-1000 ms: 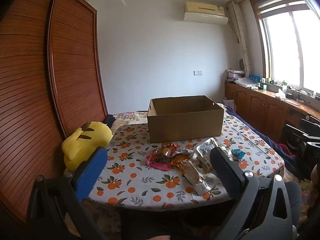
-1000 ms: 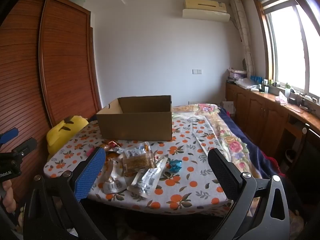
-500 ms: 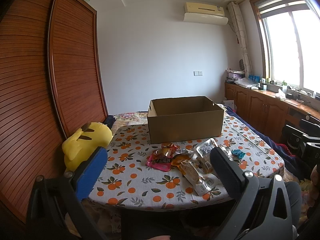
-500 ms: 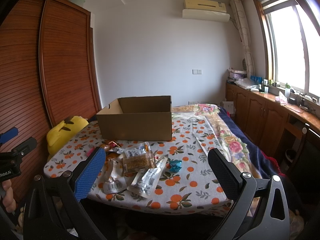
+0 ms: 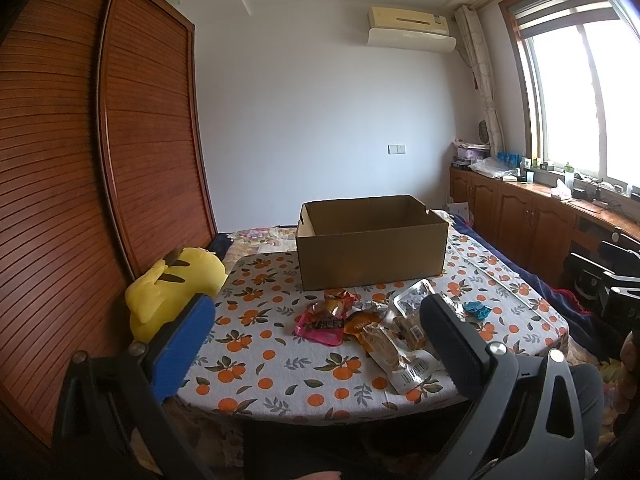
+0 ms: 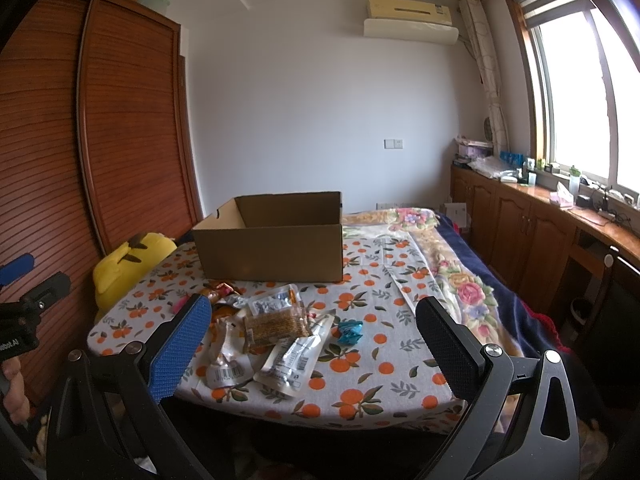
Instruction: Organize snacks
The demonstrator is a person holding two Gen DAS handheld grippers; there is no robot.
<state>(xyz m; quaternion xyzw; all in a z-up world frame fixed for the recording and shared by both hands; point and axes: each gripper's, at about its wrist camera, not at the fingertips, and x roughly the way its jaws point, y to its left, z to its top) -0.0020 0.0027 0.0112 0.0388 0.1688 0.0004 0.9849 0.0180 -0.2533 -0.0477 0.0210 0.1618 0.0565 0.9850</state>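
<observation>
An open brown cardboard box (image 5: 372, 242) stands on a table with an orange-print cloth (image 5: 256, 336); it also shows in the right wrist view (image 6: 272, 246). A heap of snack packets lies in front of it: a pink pouch (image 5: 320, 322), clear packets (image 5: 394, 350), a small blue wrapper (image 5: 478, 310). In the right wrist view I see a granola packet (image 6: 276, 322), a clear pouch (image 6: 296, 356) and the blue wrapper (image 6: 351, 331). My left gripper (image 5: 316, 328) and right gripper (image 6: 312, 340) are both open and empty, held short of the table's near edge.
A yellow plush toy (image 5: 174, 288) sits at the table's left edge against a wooden slatted wardrobe (image 5: 100, 180). A floral blanket (image 6: 460, 280) covers the bed on the right. Wooden cabinets (image 6: 532, 224) run under the window. The other hand's gripper (image 6: 24, 308) shows at far left.
</observation>
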